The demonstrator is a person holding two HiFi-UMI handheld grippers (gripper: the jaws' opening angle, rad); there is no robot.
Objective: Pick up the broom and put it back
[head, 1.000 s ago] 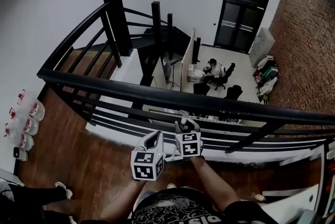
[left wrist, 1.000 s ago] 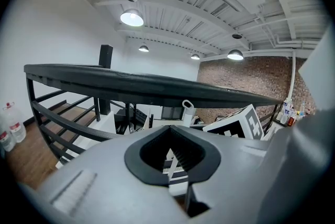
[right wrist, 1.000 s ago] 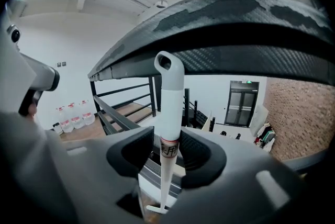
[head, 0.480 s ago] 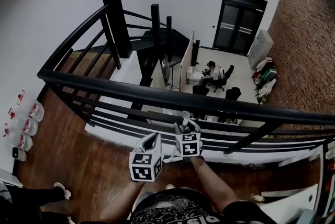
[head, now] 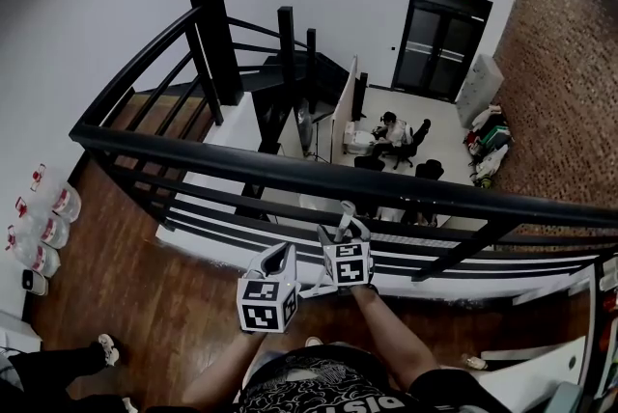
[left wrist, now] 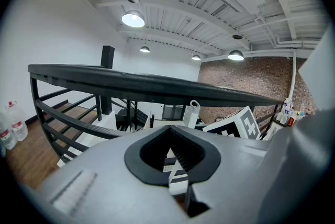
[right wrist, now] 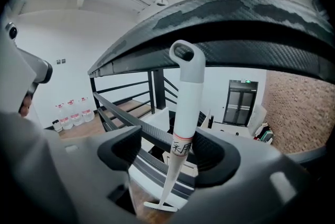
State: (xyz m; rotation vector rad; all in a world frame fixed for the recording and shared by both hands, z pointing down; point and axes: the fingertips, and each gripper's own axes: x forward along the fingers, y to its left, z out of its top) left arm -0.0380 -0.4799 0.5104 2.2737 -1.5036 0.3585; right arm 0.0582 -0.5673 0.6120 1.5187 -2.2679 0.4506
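Note:
The broom (right wrist: 184,113) stands upright with its white handle top leaning on the black handrail (right wrist: 251,24) and its small head on the wooden floor below. My right gripper (right wrist: 172,152) is around the handle. Its jaws have just been opening and now stand open, with a gap on the left side of the handle. In the head view the right gripper (head: 340,230) is at the railing, and the handle top (head: 346,211) pokes out above it. My left gripper (head: 283,254) hangs just to its left, shut and empty. From the left gripper view the broom (left wrist: 193,113) shows ahead to the right.
The black railing (head: 290,172) curves across in front of me above an open drop to a lower floor with desks and a seated person (head: 391,131). Stairs (head: 270,73) descend at the back left. Water bottles (head: 43,228) line the left wall. Someone's shoe (head: 104,348) is at bottom left.
Both grippers keep their place at the railing. The shoe and leg at the bottom left have slid toward the lower left edge of the view.

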